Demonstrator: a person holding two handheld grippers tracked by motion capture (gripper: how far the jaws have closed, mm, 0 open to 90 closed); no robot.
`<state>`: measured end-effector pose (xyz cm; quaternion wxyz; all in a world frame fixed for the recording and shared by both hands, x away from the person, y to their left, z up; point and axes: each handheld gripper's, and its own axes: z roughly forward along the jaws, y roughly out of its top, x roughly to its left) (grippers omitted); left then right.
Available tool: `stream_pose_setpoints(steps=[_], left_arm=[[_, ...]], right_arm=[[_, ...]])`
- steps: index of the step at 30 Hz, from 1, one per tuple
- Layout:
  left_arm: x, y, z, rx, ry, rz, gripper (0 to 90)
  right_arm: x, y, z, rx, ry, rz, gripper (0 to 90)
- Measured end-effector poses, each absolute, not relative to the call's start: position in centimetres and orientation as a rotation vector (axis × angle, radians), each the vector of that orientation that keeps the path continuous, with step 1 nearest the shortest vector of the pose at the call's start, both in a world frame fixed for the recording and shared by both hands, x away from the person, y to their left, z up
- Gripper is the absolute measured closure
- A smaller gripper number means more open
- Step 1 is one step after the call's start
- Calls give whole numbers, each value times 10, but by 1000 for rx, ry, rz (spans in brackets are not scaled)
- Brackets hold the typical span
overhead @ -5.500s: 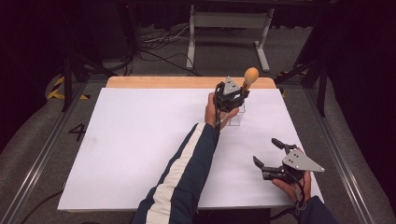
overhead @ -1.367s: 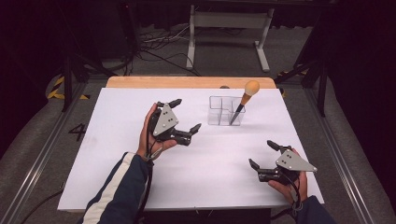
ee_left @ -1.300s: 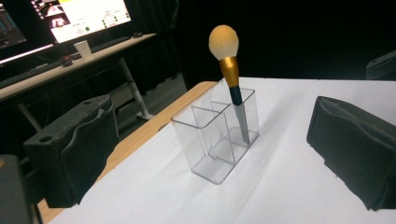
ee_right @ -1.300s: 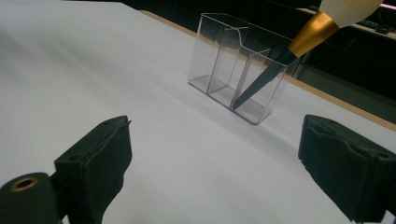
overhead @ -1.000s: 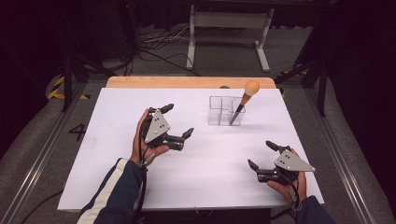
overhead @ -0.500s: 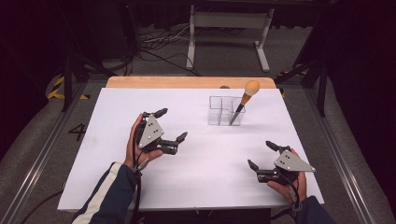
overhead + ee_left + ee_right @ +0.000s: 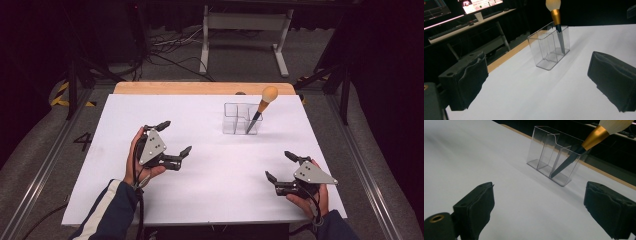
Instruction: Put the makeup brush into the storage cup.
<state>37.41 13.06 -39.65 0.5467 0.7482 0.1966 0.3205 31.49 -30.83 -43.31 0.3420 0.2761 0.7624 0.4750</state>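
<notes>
A clear organizer [image 7: 242,119] stands on the white tabletop [image 7: 210,195], toward the far edge and right of the middle, well apart from both grippers. It has three compartments set side by side. A brush [image 7: 261,107] stands in its right-hand end compartment, handle tip down on the floor of that compartment, leaning up and to the right so that the gold ferrule and pale bristle head rise above the rim. In the left gripper view the organizer [image 7: 549,48] sits ahead between the two jaws, with the brush [image 7: 555,17] in the compartment farthest from the wooden strip at the table's far edge; in the right gripper view the organizer [image 7: 552,155] shows the brush [image 7: 584,146] tilted across the nearest end compartment. The left gripper [image 7: 173,141] is held above the tabletop's left half, nearer the near edge than the far one, its jaws spread wide with nothing between them, pointing right toward the organizer. The right gripper [image 7: 281,166] is low by the near right corner of the tabletop, its jaws likewise spread and empty, pointing left and away from the person. A striped sleeve [image 7: 107,210] comes in over the near edge at the left.
</notes>
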Motion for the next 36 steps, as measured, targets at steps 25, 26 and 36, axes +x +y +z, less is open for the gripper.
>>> stream_pose_setpoints(steps=[25,26,36], left_arm=[[356,167,-417,1804,531,759,41],[356,168,-417,1806,532,761,41],[351,184,-429,1833,562,774,45]], right_arm=[[314,-310,-433,718,1982,1238,99],[314,-310,-433,719,1982,1238,99],[315,-310,-433,720,1982,1238,99]])
